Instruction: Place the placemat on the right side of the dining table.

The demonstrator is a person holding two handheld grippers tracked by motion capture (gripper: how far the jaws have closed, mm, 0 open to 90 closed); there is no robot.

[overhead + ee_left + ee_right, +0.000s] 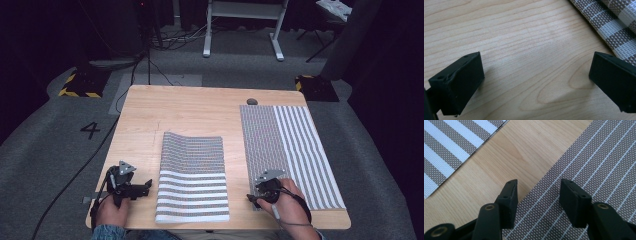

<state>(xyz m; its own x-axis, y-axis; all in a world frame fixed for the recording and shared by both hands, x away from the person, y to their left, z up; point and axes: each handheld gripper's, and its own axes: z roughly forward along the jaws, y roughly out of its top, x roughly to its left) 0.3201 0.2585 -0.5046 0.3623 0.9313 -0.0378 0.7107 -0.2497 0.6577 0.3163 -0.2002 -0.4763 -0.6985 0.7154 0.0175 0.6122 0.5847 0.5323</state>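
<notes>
My right gripper (256,198), jaws half spread, straddles the right mat's (290,150) near-left edge at lower right. If one jaw skids over the weave, I'll miss it. My left gripper (142,187) idles, jaws wide, over the tabletop (200,107).

Black grippers (131,187), grey tri plates, denim sleeve (106,233).

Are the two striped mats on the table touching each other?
Apart. The high view shows a strip of bare table between the folded mat and the flat mat; the right gripper view shows wood between them too.
</notes>
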